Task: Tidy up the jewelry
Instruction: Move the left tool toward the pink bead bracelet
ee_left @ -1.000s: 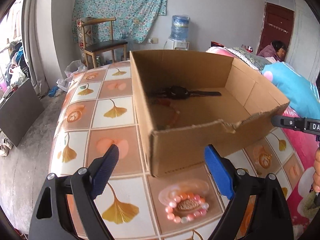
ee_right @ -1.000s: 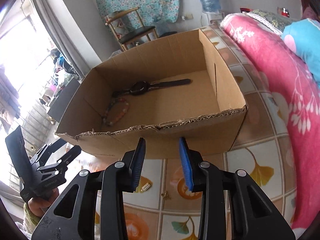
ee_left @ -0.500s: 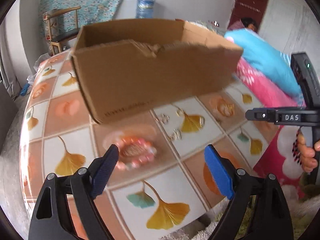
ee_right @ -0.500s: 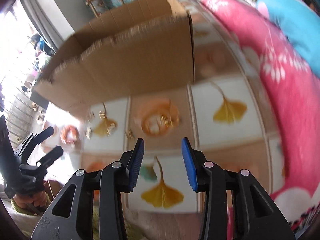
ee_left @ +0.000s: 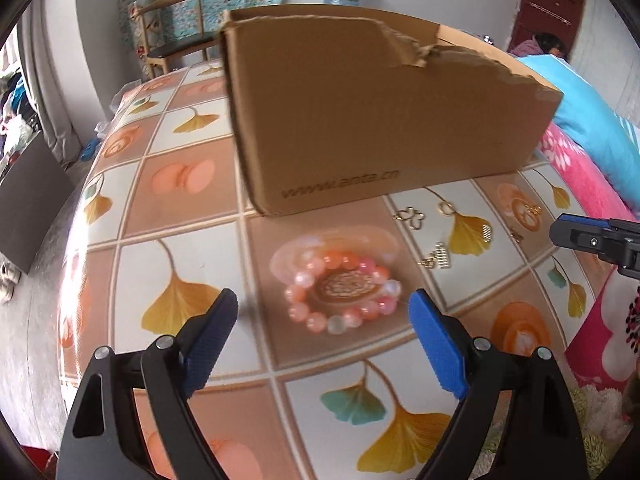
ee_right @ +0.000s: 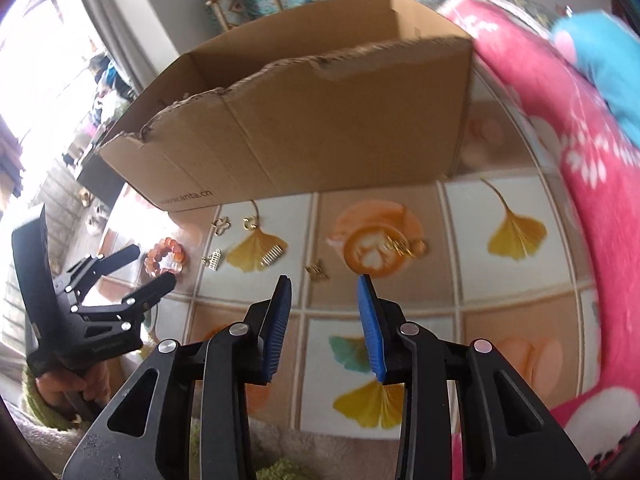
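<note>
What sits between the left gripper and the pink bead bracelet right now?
Nothing: the left wrist view shows only bare tablecloth between the open left gripper and the pink bead bracelet.

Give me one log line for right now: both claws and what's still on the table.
left claw: open, empty, over bead bracelet | right claw: open, empty, near gold clip | cardboard box: behind | gold pieces loose on table

Daylight floods in from my left, and the window point(ee_right: 36, 60) burns out white in the right wrist view. I see glare on the glossy desk point(ee_left: 192, 248), motion blur smearing the pink blanket point(ee_right: 560, 128), and fisheye bending with dark corners.
</note>
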Demonstrator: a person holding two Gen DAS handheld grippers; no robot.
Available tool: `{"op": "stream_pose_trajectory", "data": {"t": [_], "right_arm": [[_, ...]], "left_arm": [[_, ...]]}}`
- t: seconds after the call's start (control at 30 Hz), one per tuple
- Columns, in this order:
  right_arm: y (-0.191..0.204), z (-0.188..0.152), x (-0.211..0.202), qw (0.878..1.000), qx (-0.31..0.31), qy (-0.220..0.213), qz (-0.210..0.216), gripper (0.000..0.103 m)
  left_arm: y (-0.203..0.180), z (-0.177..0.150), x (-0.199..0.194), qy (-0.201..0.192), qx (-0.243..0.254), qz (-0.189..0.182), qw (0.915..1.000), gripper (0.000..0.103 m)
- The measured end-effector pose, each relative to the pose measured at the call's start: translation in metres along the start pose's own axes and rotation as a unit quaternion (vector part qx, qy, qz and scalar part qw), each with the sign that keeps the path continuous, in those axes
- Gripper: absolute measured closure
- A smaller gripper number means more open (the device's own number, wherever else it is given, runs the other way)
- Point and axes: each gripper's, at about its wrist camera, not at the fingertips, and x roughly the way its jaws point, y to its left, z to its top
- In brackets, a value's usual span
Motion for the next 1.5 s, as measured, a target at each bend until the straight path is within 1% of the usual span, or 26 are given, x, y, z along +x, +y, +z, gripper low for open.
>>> {"op": "stream_pose_trajectory", "data": {"t": [0.13, 0.17, 0.27, 0.4, 0.43, 0.47, 0.5, 0.57, 0.67, 0.73, 0.8, 0.87, 0.9, 0.93, 0.97, 1.03, 1.13, 1.2, 1.27, 1.3, 1.33, 1.37, 1.4, 1.43, 1.47, 1.5], "right_arm": [[0.009, 0.007, 0.016, 0.999, -0.034, 0.009, -0.015, 0.079], [0.009, 0.010, 0.021, 0.999, -0.038, 0.013, -0.015, 0.082], [0.016, 0.011, 0.032, 0.997, -0.065, 0.022, -0.029, 0.085], [0.023, 0.011, 0.039, 0.991, -0.109, 0.019, -0.079, 0.087], [0.019, 0.012, 0.039, 0.989, -0.109, 0.017, -0.097, 0.087], [0.013, 0.014, 0.039, 0.989, -0.101, 0.019, -0.103, 0.087], [0.007, 0.015, 0.038, 0.991, -0.089, 0.021, -0.099, 0.087], [-0.004, 0.017, 0.030, 0.996, -0.059, 0.017, -0.070, 0.088], [-0.010, 0.016, 0.012, 0.999, -0.040, 0.000, -0.027, 0.087], [-0.010, 0.010, 0.006, 0.999, -0.038, 0.004, -0.012, 0.082], [-0.007, -0.001, 0.007, 0.999, -0.044, 0.018, -0.015, 0.080], [-0.003, -0.014, 0.016, 0.997, -0.053, 0.035, -0.036, 0.075], [-0.001, -0.021, 0.018, 0.997, -0.057, 0.039, -0.045, 0.075], [0.000, -0.024, 0.017, 0.996, -0.062, 0.030, -0.052, 0.073], [0.002, -0.025, 0.017, 0.995, -0.068, 0.029, -0.065, 0.065], [0.005, -0.026, 0.016, 0.993, -0.074, 0.019, -0.089, 0.062], [-0.002, -0.025, 0.012, 0.992, -0.058, 0.008, -0.107, 0.057], [-0.011, -0.026, 0.015, 0.993, -0.036, 0.013, -0.115, 0.053], [-0.021, -0.026, 0.013, 0.993, -0.015, 0.012, -0.112, 0.043], [-0.022, -0.026, 0.014, 0.993, -0.014, 0.012, -0.114, 0.041], [-0.022, -0.025, 0.015, 0.993, -0.018, 0.013, -0.120, 0.035], [-0.021, -0.025, 0.016, 0.991, -0.023, 0.015, -0.129, 0.026], [-0.021, -0.025, 0.017, 0.991, -0.023, 0.018, -0.132, 0.021], [-0.023, -0.025, 0.019, 0.991, -0.016, 0.026, -0.127, 0.013], [-0.027, -0.022, 0.022, 0.992, -0.007, 0.031, -0.119, 0.009], [-0.026, -0.020, 0.027, 0.993, -0.002, 0.032, -0.116, 0.008]], "left_arm": [[0.008, -0.004, -0.006, -0.002, -0.012, -0.006, 0.9999, 0.018], [0.008, -0.004, -0.008, -0.003, -0.012, -0.010, 0.9999, 0.018], [0.004, -0.005, -0.016, -0.007, -0.002, -0.017, 0.9998, 0.018], [-0.014, -0.007, -0.021, -0.010, 0.031, -0.024, 0.9992, 0.018], [-0.020, -0.007, -0.021, -0.011, 0.040, -0.025, 0.9988, 0.018], [-0.026, -0.007, -0.022, -0.013, 0.052, -0.026, 0.9982, 0.018], [-0.033, -0.006, -0.021, -0.015, 0.062, -0.028, 0.9976, 0.018], [-0.040, -0.006, -0.020, -0.016, 0.076, -0.032, 0.9965, 0.018], [-0.055, -0.006, -0.017, -0.016, 0.101, -0.042, 0.9938, 0.018], [-0.064, -0.008, -0.015, -0.014, 0.119, -0.044, 0.9919, 0.018], [-0.073, -0.010, -0.011, -0.009, 0.137, -0.044, 0.9895, 0.018], [-0.080, -0.011, -0.007, -0.002, 0.150, -0.042, 0.9878, 0.018], [-0.083, -0.012, -0.006, 0.002, 0.156, -0.042, 0.9869, 0.017], [-0.085, -0.013, -0.005, 0.002, 0.161, -0.040, 0.9861, 0.017], [-0.087, -0.014, -0.004, 0.002, 0.166, -0.037, 0.9854, 0.016], [-0.092, -0.014, -0.002, 0.004, 0.176, -0.030, 0.9839, 0.013], [-0.093, -0.014, 0.000, 0.008, 0.178, -0.027, 0.9836, 0.008], [-0.093, -0.013, 0.002, 0.010, 0.174, -0.025, 0.9843, 0.006], [-0.093, -0.012, 0.002, 0.010, 0.172, -0.024, 0.9847, 0.006], [-0.092, -0.012, 0.002, 0.009, 0.171, -0.024, 0.9849, 0.006], [-0.092, -0.011, 0.002, 0.009, 0.170, -0.023, 0.9851, 0.006], [-0.092, -0.012, 0.002, 0.008, 0.169, -0.023, 0.9853, 0.006], [-0.091, -0.012, 0.002, 0.008, 0.169, -0.022, 0.9854, 0.006], [-0.092, -0.012, 0.002, 0.008, 0.169, -0.022, 0.9854, 0.006], [-0.092, -0.012, 0.002, 0.008, 0.169, -0.022, 0.9854, 0.006], [-0.092, -0.012, 0.002, 0.009, 0.169, -0.022, 0.9853, 0.006]]}}
